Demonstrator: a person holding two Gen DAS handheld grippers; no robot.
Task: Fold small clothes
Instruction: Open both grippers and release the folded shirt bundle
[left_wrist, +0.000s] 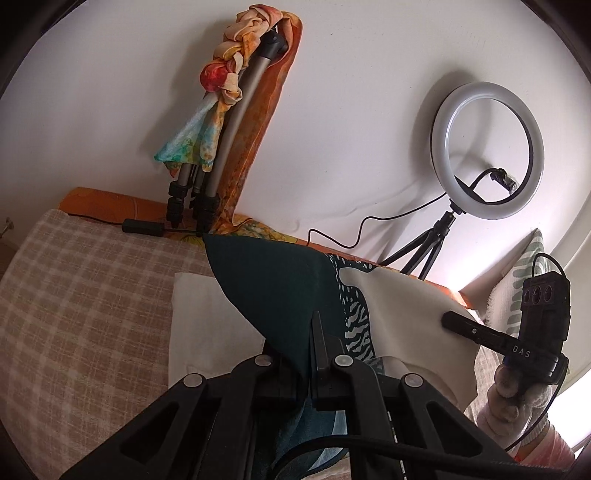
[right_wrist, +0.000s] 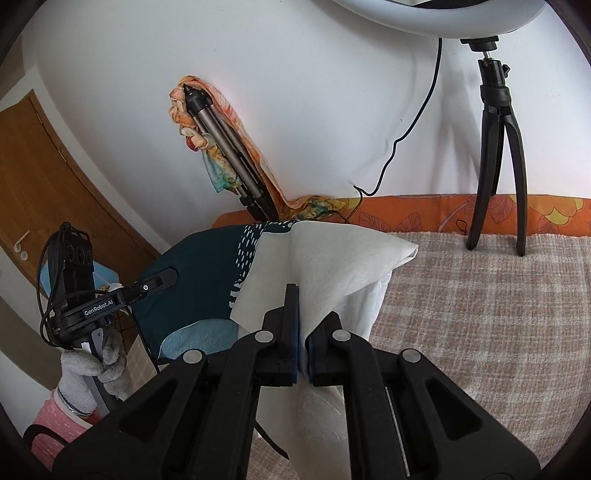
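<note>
A small garment, dark teal with white dashes and a cream side (left_wrist: 280, 280) (right_wrist: 325, 258), is held up above the checked bed cover. My left gripper (left_wrist: 308, 332) is shut on its teal edge. My right gripper (right_wrist: 301, 314) is shut on its cream edge. The right gripper also shows in the left wrist view (left_wrist: 458, 325), against the cream part. The left gripper shows in the right wrist view (right_wrist: 162, 278), against the teal part. A folded white cloth (left_wrist: 207, 321) lies on the cover under the garment.
The beige checked cover (left_wrist: 81, 295) (right_wrist: 480, 314) spreads over an orange floral sheet (right_wrist: 413, 214). A ring light on a small tripod (left_wrist: 487, 151) (right_wrist: 498, 155) stands at the wall. A folded tripod wrapped in a colourful scarf (left_wrist: 229, 122) (right_wrist: 218, 147) leans there. A wooden door (right_wrist: 44, 177) is left.
</note>
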